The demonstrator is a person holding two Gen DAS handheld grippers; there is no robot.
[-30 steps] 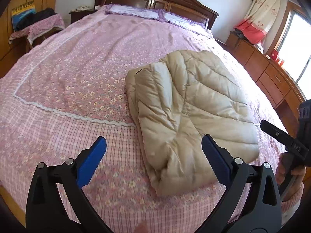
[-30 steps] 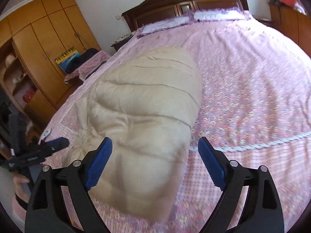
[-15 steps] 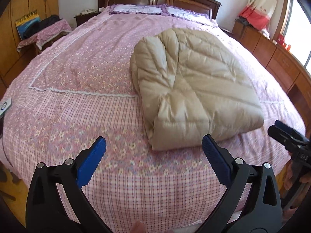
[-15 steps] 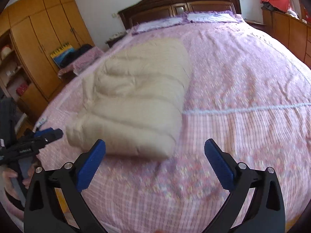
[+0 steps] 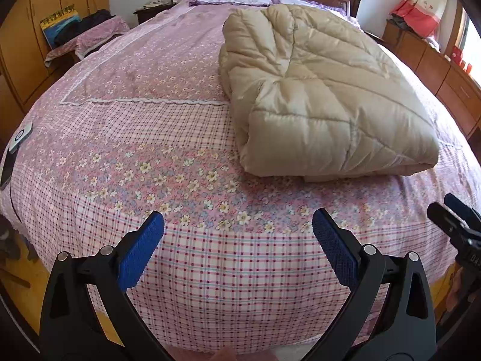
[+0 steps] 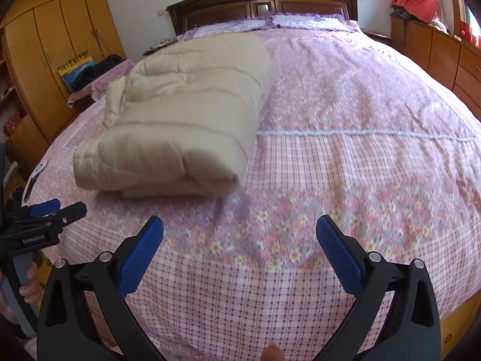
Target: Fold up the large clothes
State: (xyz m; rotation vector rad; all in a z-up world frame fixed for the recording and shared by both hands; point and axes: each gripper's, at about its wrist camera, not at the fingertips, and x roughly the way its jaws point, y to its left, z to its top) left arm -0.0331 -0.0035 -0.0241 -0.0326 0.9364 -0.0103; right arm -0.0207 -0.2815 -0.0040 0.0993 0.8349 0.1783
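Across the foot of the bed (image 5: 210, 270), covered in a pink floral and checked bedspread, both tools hang above the fabric with nothing between their blue pads. At nine o'clock in the left wrist view a small white device (image 5: 20, 136) lies at the bed's edge. The left tool (image 5: 238, 228) stands wide, its pads clear of the cloth, pointing toward twelve o'clock. At about one o'clock from it lies the beige quilted puffer coat (image 5: 324, 96), folded into a thick rectangular bundle on the bedspread, well apart from the pads. At three o'clock the tip of the other tool (image 5: 454, 219) shows.

From the right wrist view, the left tool (image 6: 57, 210) sits at nine o'clock, gripped by a hand (image 6: 28, 282). The coat (image 6: 186, 120) lies at eleven o'clock, its folded end toward the camera. The right tool (image 6: 240, 228) stands fully spread over bare bedspread, touching nothing. Wooden headboard (image 6: 261, 3) stands at twelve o'clock.
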